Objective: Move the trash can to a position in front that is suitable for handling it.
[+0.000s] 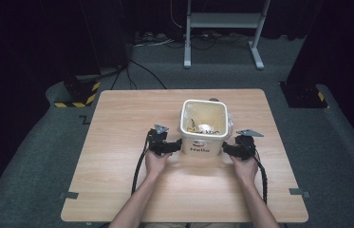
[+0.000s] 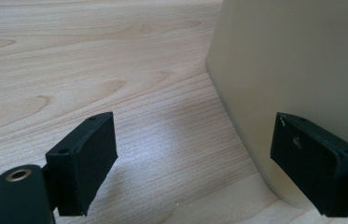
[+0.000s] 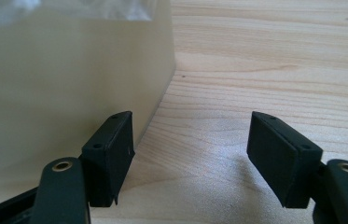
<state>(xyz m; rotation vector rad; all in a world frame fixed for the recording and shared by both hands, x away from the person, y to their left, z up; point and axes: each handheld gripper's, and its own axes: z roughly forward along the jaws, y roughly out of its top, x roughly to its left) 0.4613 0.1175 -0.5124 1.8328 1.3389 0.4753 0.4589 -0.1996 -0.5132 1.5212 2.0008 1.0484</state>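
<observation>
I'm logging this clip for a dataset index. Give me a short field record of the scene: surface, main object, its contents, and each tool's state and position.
surface: light wooden table
main object: cream square bucket, upright, open top, "Hello" printed on the near side
contents: some small pale and dark bits inside, too small to identify
left tool: open, at the bucket's left near corner, one jaw beside its wall
right tool: open, at the bucket's right near corner, one jaw beside its wall
held: nothing gripped

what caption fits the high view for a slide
Two open grippers, left and right, flank a cream bucket on a wooden table.
</observation>
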